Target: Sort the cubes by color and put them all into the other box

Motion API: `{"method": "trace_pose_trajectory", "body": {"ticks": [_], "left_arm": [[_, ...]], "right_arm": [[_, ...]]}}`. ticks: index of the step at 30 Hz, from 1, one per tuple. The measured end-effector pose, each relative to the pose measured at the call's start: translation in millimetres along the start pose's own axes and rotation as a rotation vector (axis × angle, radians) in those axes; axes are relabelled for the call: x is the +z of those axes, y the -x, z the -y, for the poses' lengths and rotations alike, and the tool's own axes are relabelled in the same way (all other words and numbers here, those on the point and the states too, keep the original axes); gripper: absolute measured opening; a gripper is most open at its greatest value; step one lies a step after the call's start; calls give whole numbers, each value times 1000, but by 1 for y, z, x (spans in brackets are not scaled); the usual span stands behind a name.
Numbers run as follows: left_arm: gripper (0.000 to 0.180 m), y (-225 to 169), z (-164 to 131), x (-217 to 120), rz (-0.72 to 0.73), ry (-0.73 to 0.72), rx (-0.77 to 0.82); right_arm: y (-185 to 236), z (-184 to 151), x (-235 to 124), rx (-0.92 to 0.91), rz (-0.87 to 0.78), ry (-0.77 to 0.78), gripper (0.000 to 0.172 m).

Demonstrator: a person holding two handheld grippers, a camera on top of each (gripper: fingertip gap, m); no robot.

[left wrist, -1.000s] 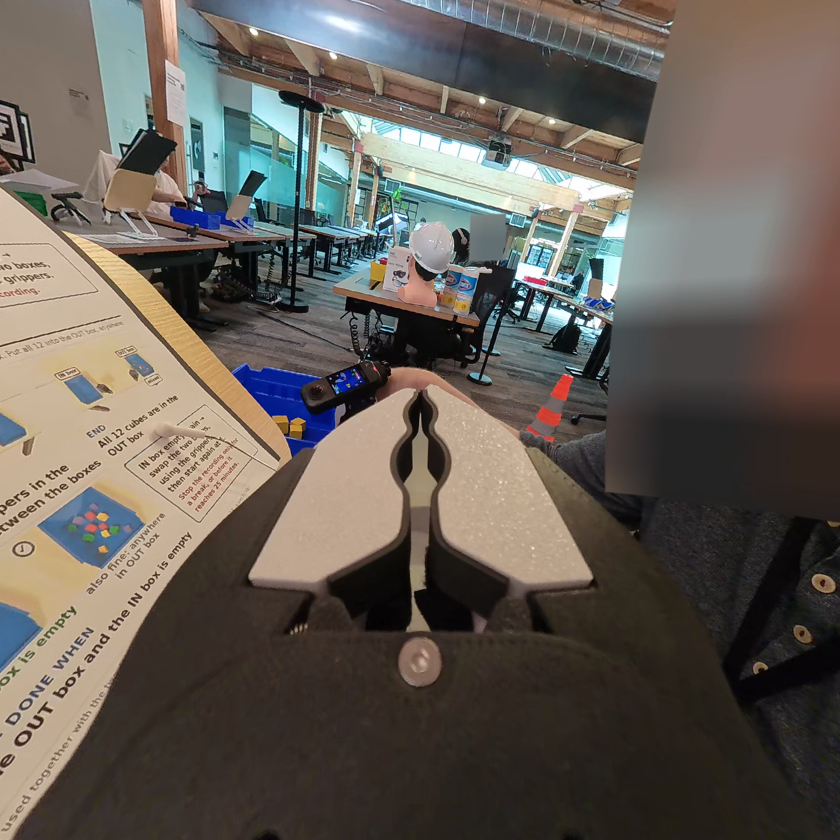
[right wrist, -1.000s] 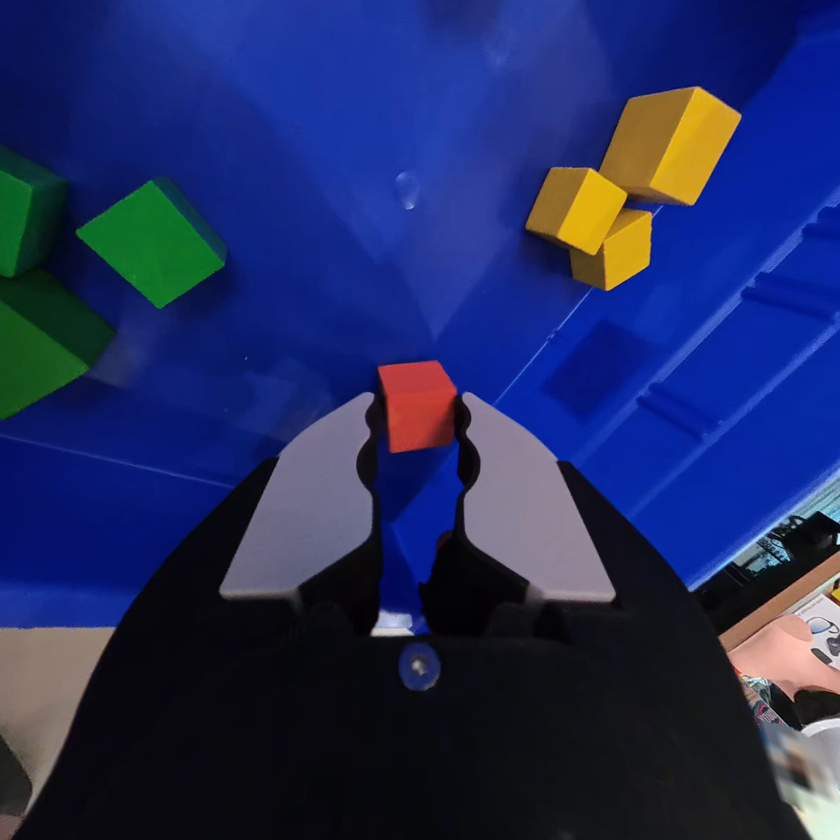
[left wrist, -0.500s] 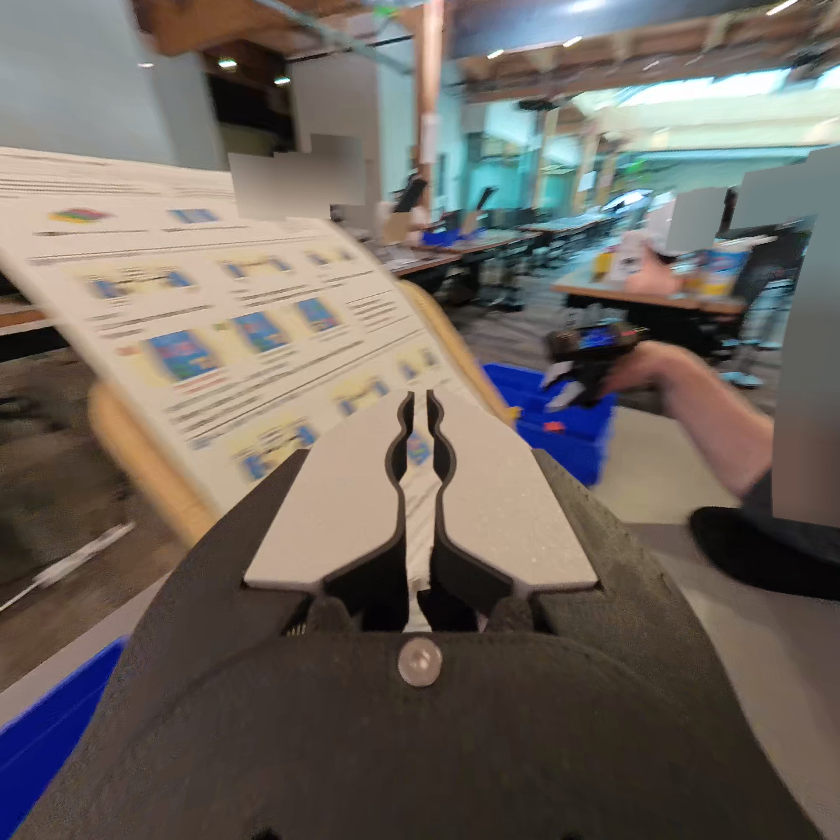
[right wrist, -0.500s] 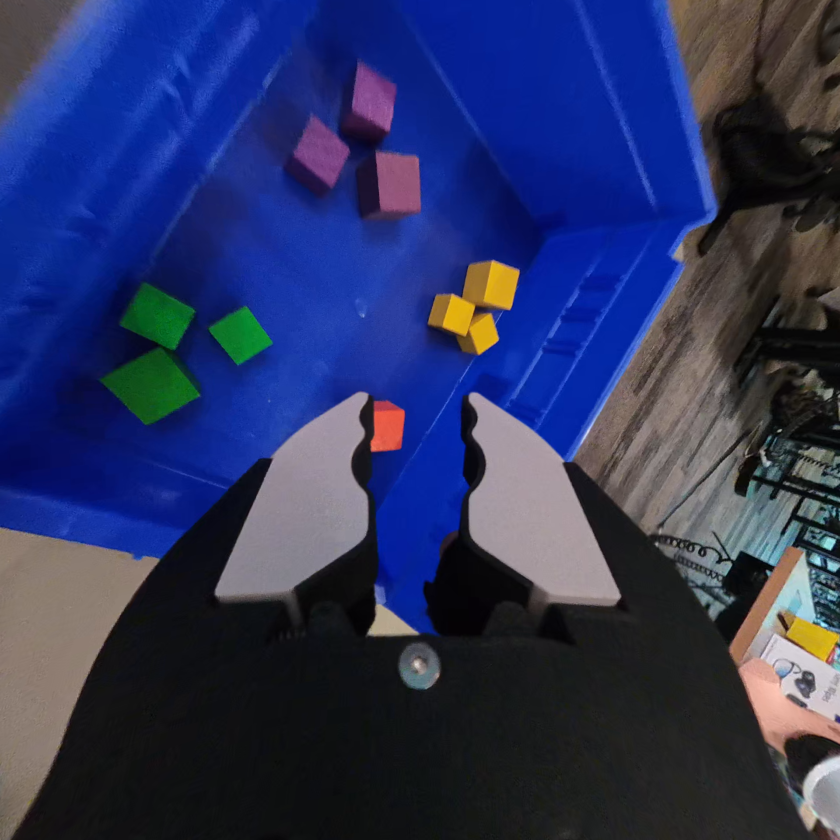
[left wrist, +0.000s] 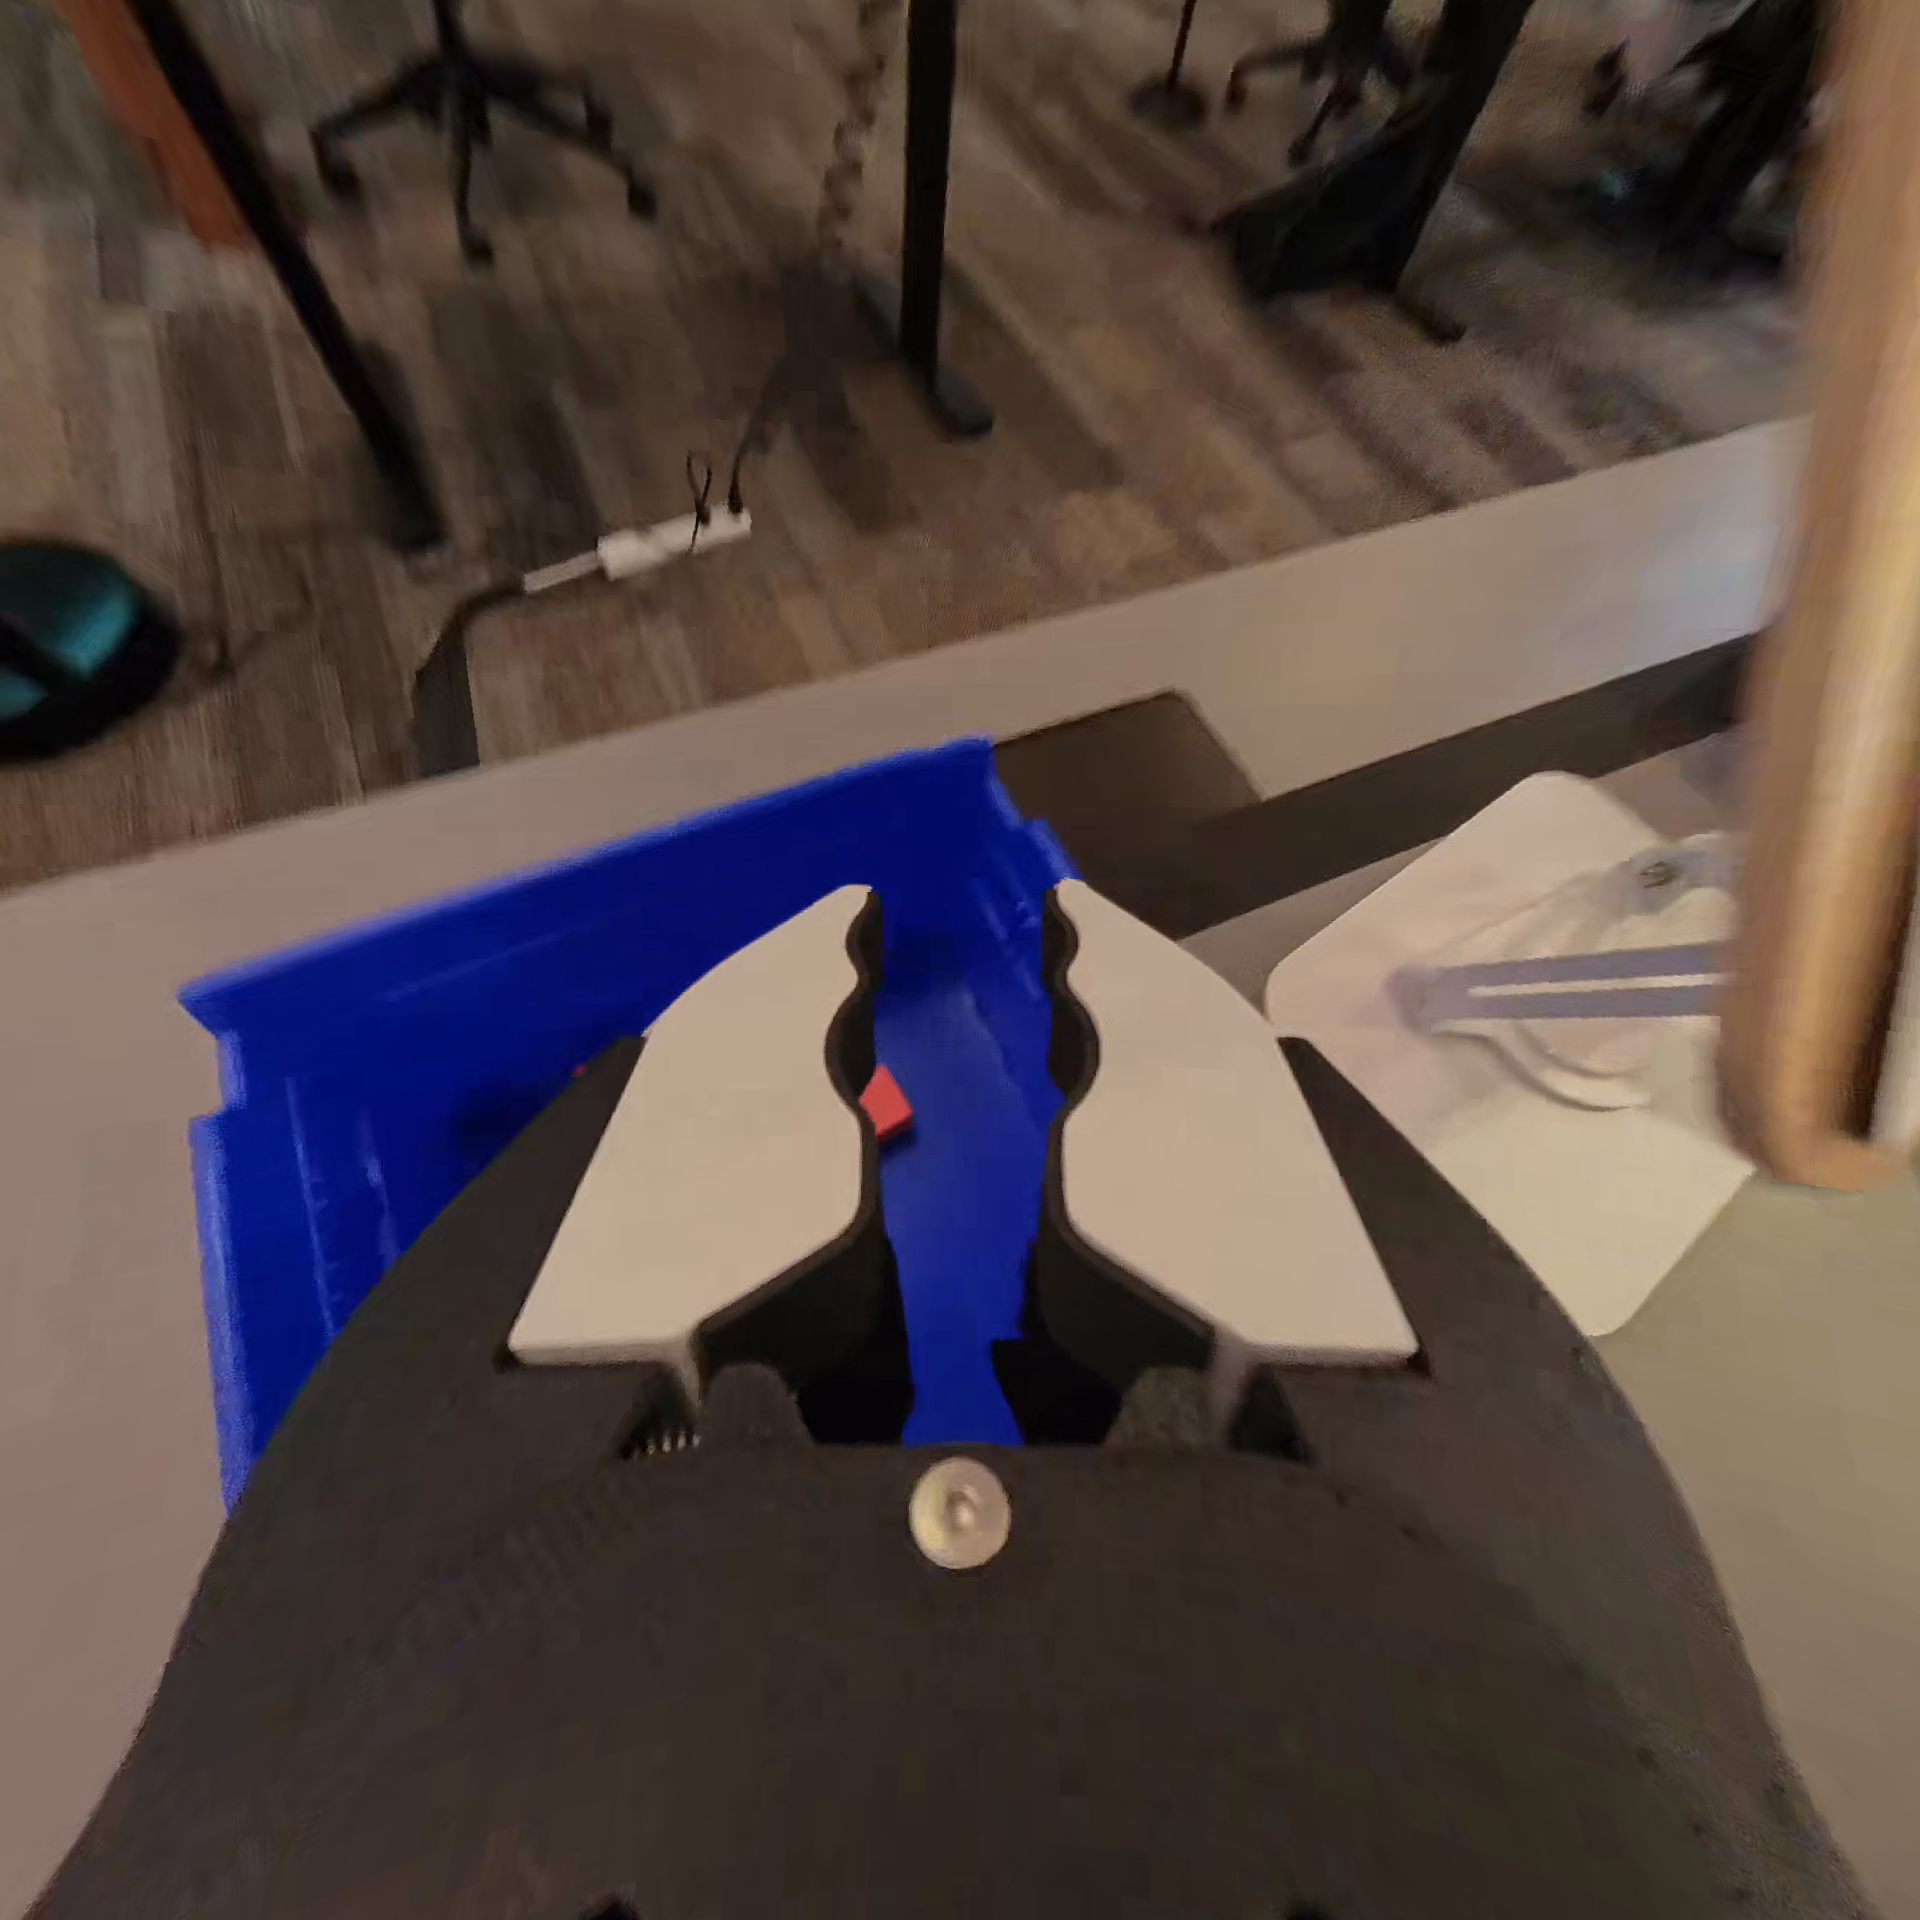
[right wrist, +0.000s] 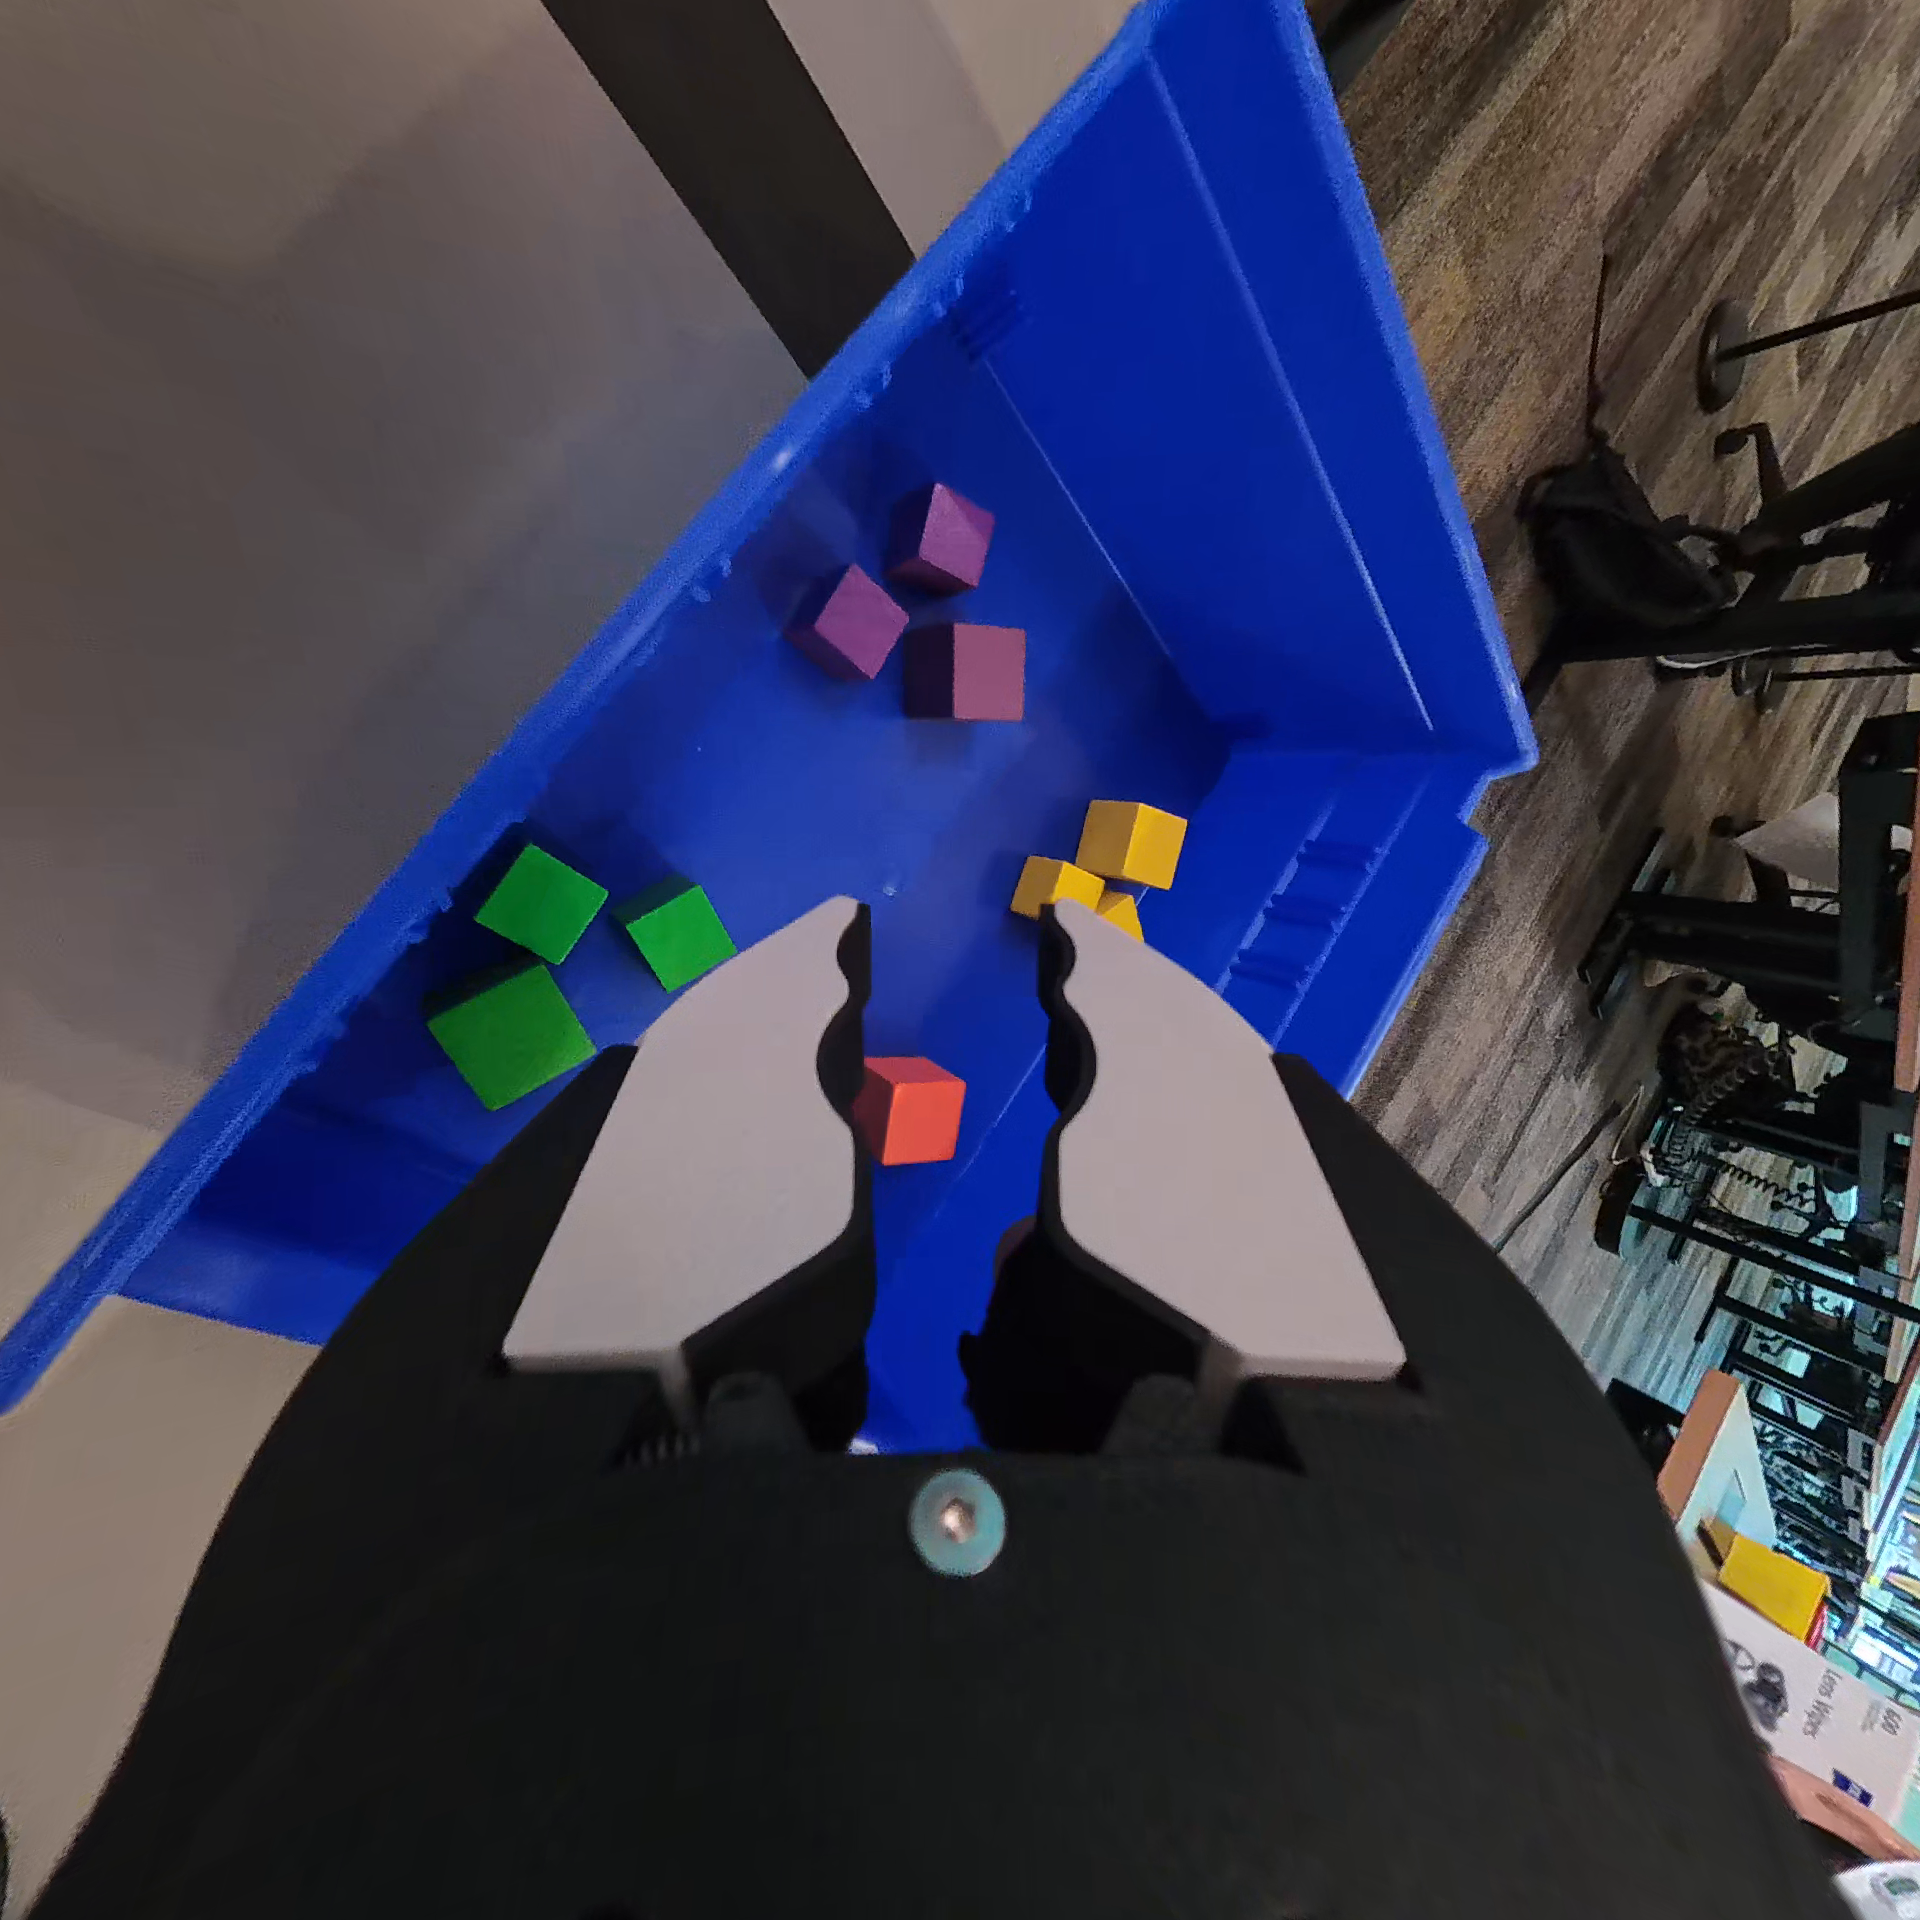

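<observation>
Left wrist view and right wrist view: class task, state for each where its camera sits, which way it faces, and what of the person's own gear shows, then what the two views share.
Left wrist view: on the left gripper, facing down along its open fingers into a blue box holding a red cube; table and floor beyond.
Right wrist view: on the right gripper, looking down between open fingers into another blue box holding green, purple and yellow cubes and one red cube.
Shared: no object certainly; both show a blue box on the same kind of table.

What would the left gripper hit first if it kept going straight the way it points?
Probably the blue box: the open left gripper aims at its inside near the far wall. The red cube lies lower, likely off that line; depth is unclear.
</observation>
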State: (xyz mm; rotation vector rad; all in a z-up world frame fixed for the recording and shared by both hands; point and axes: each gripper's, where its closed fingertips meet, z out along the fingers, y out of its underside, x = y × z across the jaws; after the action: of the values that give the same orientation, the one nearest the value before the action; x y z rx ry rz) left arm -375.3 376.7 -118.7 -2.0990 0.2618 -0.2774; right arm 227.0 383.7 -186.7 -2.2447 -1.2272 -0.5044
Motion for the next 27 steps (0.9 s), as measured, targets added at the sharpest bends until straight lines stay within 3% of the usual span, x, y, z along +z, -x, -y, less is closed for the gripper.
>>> {"method": "trace_pose_trajectory", "body": {"ticks": [6, 9, 15, 22, 27], "left_arm": [[39, 25, -67, 49, -16, 234, -154], [43, 19, -81, 54, -61, 304, -148], [41, 25, -114, 73, 22, 445, -160], [33, 28, -120, 80, 62, 446, -164], [43, 34, -117, 74, 128, 472, -120]], "right_arm": [[6, 4, 3, -21, 13, -4, 31], [7, 6, 3, -26, 18, -10, 31], [12, 10, 3, -44, 23, -17, 30], [15, 14, 1, -57, 24, -29, 30], [14, 14, 1, -60, 20, -28, 30]]}}
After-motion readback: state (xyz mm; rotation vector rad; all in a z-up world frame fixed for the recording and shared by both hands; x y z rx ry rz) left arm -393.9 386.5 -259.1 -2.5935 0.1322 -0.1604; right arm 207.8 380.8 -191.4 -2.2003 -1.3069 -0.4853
